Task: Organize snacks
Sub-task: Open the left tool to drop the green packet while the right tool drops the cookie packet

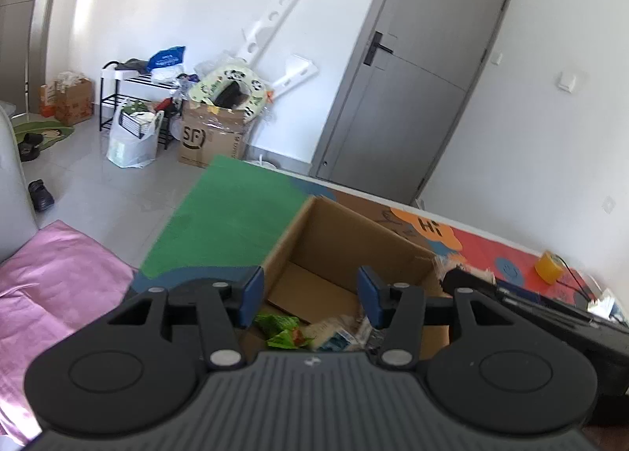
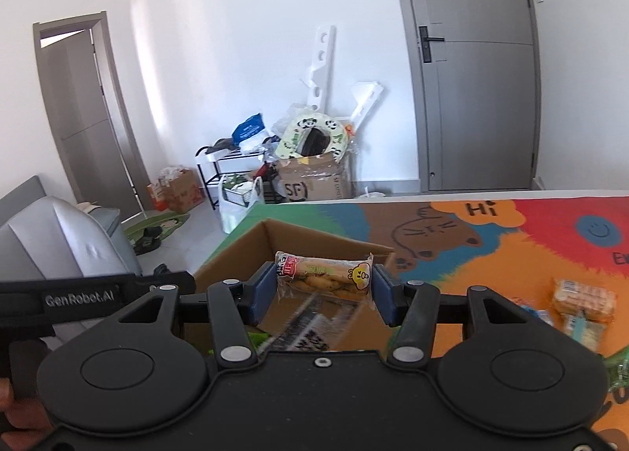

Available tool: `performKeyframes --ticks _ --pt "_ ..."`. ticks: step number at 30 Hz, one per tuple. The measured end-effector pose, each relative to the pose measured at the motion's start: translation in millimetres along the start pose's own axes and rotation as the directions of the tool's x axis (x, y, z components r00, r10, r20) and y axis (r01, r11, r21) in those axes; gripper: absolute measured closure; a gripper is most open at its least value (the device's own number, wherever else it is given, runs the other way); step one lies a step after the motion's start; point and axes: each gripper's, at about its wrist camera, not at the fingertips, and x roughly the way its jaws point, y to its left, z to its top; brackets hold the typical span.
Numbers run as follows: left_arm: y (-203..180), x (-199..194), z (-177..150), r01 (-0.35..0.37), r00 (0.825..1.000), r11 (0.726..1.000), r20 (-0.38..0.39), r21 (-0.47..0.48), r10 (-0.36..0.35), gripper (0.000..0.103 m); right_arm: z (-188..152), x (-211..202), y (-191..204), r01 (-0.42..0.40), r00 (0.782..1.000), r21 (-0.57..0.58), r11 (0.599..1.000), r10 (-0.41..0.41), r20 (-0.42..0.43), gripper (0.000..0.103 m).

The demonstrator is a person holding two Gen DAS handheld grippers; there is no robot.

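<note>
An open cardboard box stands on the colourful mat; it also shows in the right wrist view. In the left wrist view a green snack pack and a pale packet lie inside it. My left gripper is open and empty over the box's near side. My right gripper is shut on a clear-wrapped biscuit packet, held sideways over the box. Loose snack packets lie on the mat at the right.
The mat covers a table whose far edge faces a grey door. A yellow tape roll sits at the right. An SF carton, bags and a rack stand on the floor behind. A pink cloth lies left.
</note>
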Motion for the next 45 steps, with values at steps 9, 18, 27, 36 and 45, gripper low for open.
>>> performKeyframes --ticks 9,18,27,36,45 --pt "20.7 -9.3 4.8 -0.035 0.999 0.999 0.026 -0.020 0.036 0.051 2.4 6.3 29.9 -0.052 0.999 -0.026 0.998 0.052 -0.009 0.051" --pt "45.8 -24.8 3.6 -0.098 0.993 0.993 0.052 -0.064 0.101 0.045 -2.8 17.7 41.2 -0.174 0.983 0.052 0.983 0.177 -0.050 0.037" --pt "29.4 -21.5 -1.7 -0.048 0.998 0.998 0.042 -0.038 0.050 0.043 -8.7 -1.6 11.7 -0.071 0.996 0.087 0.994 0.075 -0.045 0.037" --pt "-4.7 -9.3 -15.8 0.011 1.000 1.000 0.017 0.027 -0.012 0.034 -20.3 -24.5 -22.0 0.013 0.999 0.117 0.993 -0.008 -0.048 0.037" --pt "-42.0 -4.7 -35.7 0.044 0.999 0.996 -0.016 0.081 -0.043 0.027 -31.8 -47.7 -57.8 0.051 0.998 0.164 0.985 -0.043 -0.053 0.037"
